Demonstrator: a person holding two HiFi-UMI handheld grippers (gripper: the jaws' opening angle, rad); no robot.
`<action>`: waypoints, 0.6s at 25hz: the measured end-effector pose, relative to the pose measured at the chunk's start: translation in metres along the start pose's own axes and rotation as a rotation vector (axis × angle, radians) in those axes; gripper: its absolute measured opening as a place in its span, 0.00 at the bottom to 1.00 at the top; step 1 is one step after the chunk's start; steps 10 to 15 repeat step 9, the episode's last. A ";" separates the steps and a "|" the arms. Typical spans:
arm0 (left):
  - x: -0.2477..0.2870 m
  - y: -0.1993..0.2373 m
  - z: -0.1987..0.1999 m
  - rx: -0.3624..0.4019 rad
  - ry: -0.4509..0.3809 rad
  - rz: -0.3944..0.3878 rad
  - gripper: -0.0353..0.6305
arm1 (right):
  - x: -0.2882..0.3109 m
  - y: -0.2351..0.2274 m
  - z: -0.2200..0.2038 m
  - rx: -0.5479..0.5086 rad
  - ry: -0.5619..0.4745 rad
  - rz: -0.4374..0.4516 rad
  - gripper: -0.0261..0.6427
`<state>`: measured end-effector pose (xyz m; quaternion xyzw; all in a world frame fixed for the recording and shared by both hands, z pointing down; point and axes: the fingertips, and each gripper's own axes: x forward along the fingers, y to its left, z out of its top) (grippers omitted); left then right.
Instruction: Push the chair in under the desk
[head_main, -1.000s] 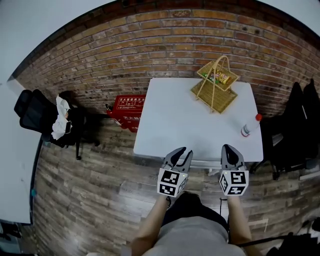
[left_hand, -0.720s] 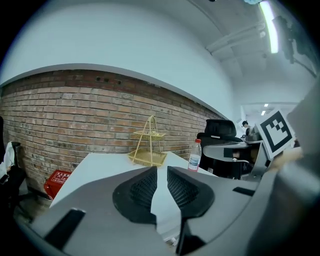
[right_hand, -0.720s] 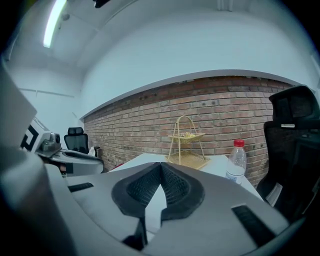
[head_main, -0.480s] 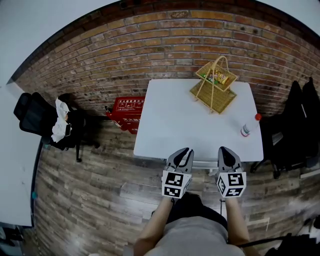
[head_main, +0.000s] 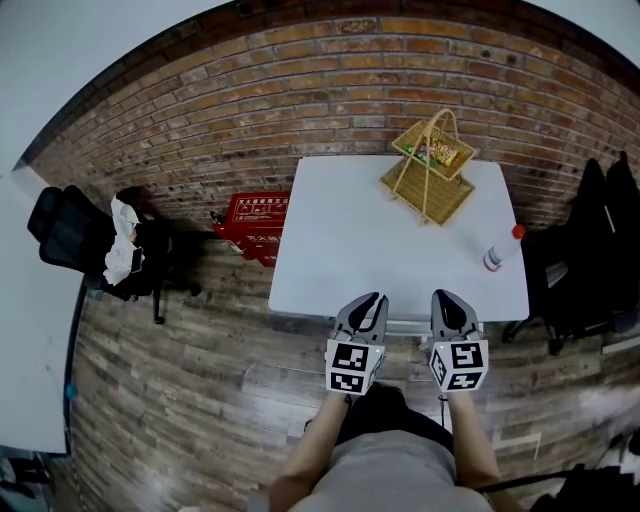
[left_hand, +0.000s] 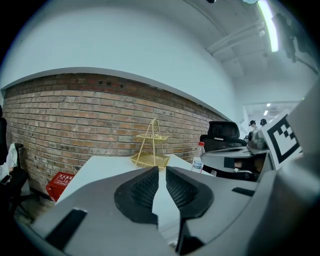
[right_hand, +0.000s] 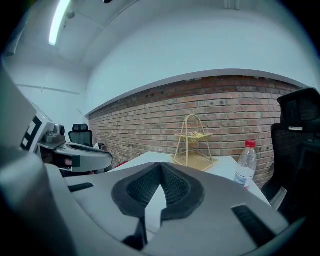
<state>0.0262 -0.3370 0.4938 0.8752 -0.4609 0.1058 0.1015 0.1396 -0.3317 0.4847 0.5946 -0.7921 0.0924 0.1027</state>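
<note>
The white desk stands against the brick wall. A black office chair with a white cloth on it stands far off to the left. Another black chair stands at the desk's right end. My left gripper hovers at the desk's front edge. Its jaws are closing to a narrow gap, with nothing between them. My right gripper is beside it at the same edge, shut and empty. Neither gripper touches a chair.
On the desk's far right corner sits a wicker basket stand, and a plastic bottle with a red cap stands at the right edge. A red crate sits on the wooden floor left of the desk. Another white table borders the left side.
The left jaws have narrowed. The two grippers have drawn slightly closer together at the desk's front edge, the right one shifting left.
</note>
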 end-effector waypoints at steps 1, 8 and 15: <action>0.000 0.001 0.000 0.001 0.000 0.001 0.14 | 0.001 0.001 0.000 0.000 0.001 0.002 0.06; 0.000 0.006 0.000 0.003 -0.002 0.015 0.13 | 0.004 0.002 -0.001 0.001 0.009 0.013 0.06; 0.000 0.007 -0.001 0.004 -0.002 0.017 0.13 | 0.004 0.003 -0.002 0.001 0.009 0.013 0.06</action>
